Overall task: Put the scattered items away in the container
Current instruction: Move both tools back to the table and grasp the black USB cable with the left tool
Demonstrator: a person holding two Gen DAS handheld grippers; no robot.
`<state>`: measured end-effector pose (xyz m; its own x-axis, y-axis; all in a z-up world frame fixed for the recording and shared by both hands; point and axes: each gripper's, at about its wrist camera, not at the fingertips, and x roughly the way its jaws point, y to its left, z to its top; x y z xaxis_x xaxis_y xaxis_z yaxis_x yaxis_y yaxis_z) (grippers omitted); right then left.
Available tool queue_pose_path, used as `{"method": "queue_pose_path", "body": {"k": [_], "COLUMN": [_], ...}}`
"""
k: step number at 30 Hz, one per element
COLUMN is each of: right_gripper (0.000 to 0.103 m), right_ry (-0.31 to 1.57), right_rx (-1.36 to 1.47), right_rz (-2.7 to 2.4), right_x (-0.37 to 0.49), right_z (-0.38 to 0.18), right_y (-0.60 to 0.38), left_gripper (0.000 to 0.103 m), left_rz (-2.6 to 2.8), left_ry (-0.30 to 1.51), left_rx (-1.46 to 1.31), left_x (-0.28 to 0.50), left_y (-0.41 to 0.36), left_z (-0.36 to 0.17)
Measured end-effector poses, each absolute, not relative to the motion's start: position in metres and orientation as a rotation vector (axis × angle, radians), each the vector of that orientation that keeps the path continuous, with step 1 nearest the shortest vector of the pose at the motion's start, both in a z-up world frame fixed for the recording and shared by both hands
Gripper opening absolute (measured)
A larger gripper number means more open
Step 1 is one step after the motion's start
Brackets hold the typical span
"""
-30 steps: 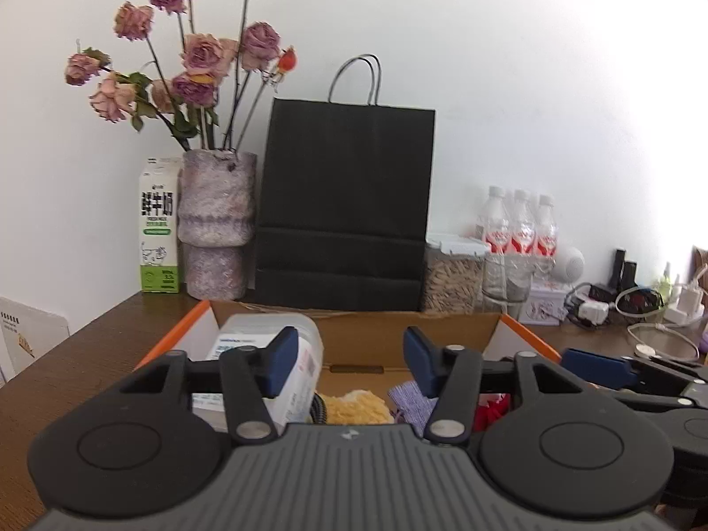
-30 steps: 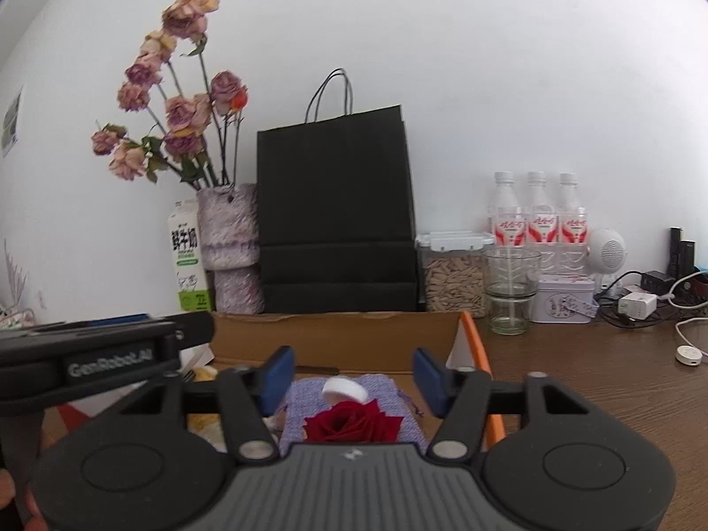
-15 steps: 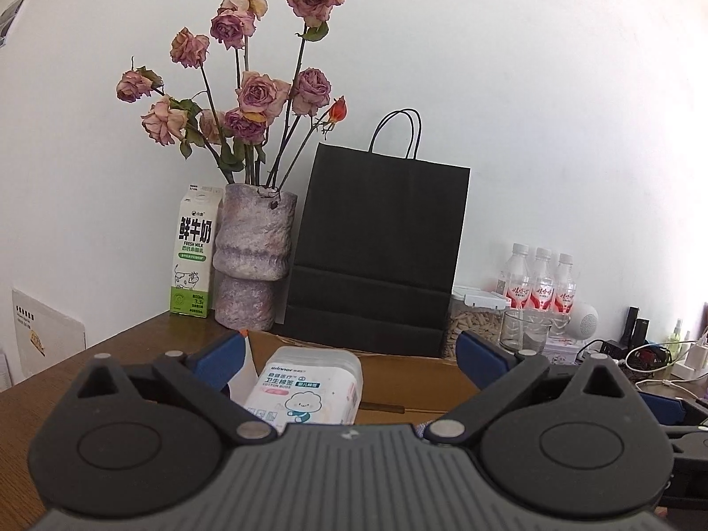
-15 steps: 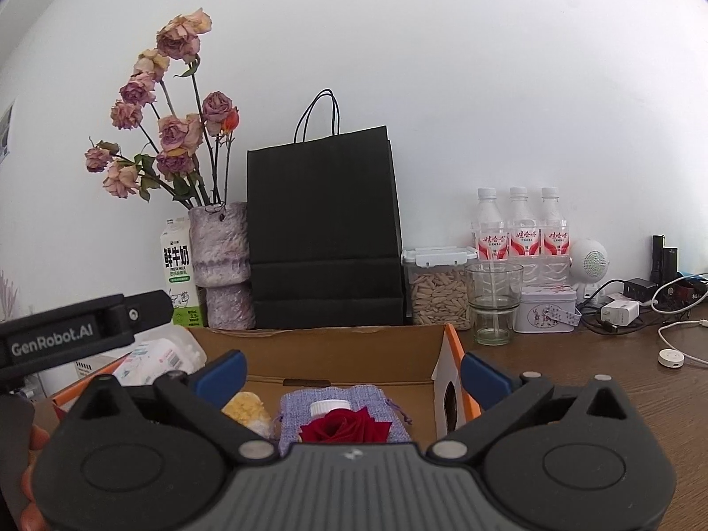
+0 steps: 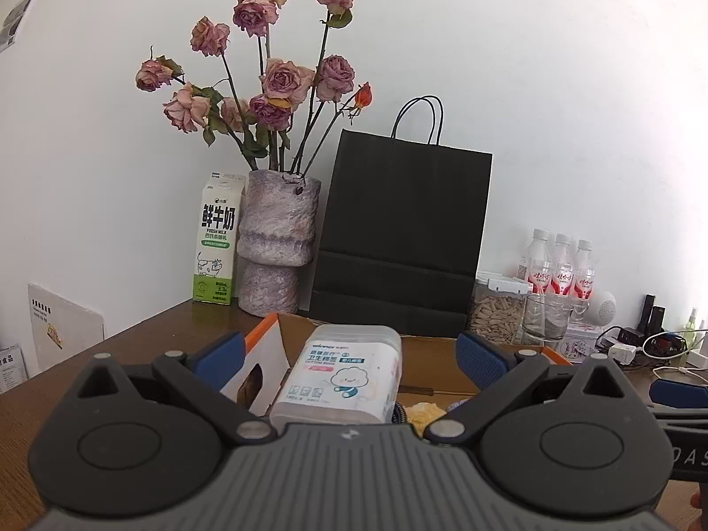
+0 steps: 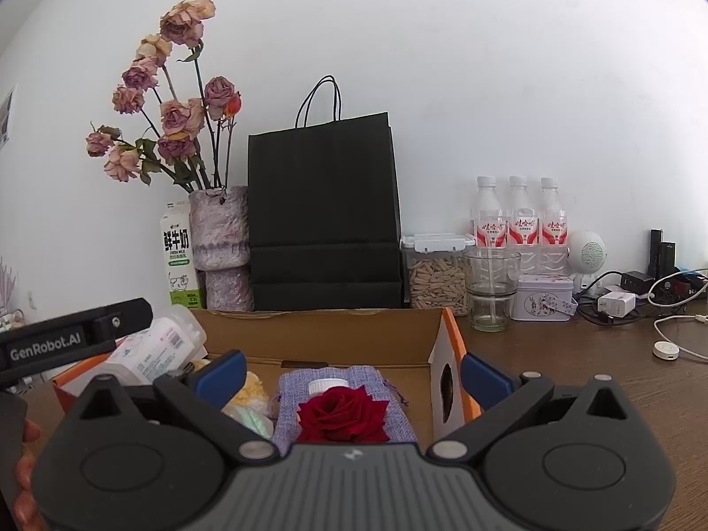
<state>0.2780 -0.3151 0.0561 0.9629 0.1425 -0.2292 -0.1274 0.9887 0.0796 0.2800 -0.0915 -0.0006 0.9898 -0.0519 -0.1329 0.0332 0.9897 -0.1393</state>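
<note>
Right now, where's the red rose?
Right wrist view: the red rose lies inside the open cardboard box, on the lilac woven pouch, against a white bottle cap, ahead of the open right gripper.

The right gripper point(image 6: 352, 374) has its jaws spread wide over an open cardboard box point(image 6: 318, 336), nothing between the pads; they have just been opening. Straight ahead between the jaws lies a lilac cloth pouch point(image 6: 367, 376) with a red rose point(image 6: 340, 413) on it and a white cap point(image 6: 328, 386) just past the rose. Beside the left jaw sits something yellow and pale green point(image 6: 248, 402). Further left, a plastic tub point(image 6: 155, 347) leans on the box's edge beneath the left gripper point(image 6: 75, 336). The right jaw stands outside the box's orange-edged side flap point(image 6: 449, 376), above the brown bench point(image 6: 575, 354). Beyond the box stands a black paper bag point(image 6: 323, 217).
</note>
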Motion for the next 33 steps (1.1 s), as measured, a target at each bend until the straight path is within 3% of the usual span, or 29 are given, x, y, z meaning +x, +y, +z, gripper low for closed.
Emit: {"method": "queue_pose_path", "body": {"k": [28,33], "right_gripper": [0.103,0.103], "right_ry": [0.316,0.339], "right_rx": [0.044,0.028], "right_rz": [0.039,0.034], "right_x": [0.216,0.209], "right_z": [0.037,0.036], "right_y": [-0.336,-0.334], "left_gripper": [0.103,0.103], "left_rz": [0.083,0.112], "left_ry": [0.108,0.176], "left_rx": [-0.137,-0.182], "left_x": [0.194,0.189], "left_y": [-0.050,-0.035], "left_z": [-0.014,-0.016]}}
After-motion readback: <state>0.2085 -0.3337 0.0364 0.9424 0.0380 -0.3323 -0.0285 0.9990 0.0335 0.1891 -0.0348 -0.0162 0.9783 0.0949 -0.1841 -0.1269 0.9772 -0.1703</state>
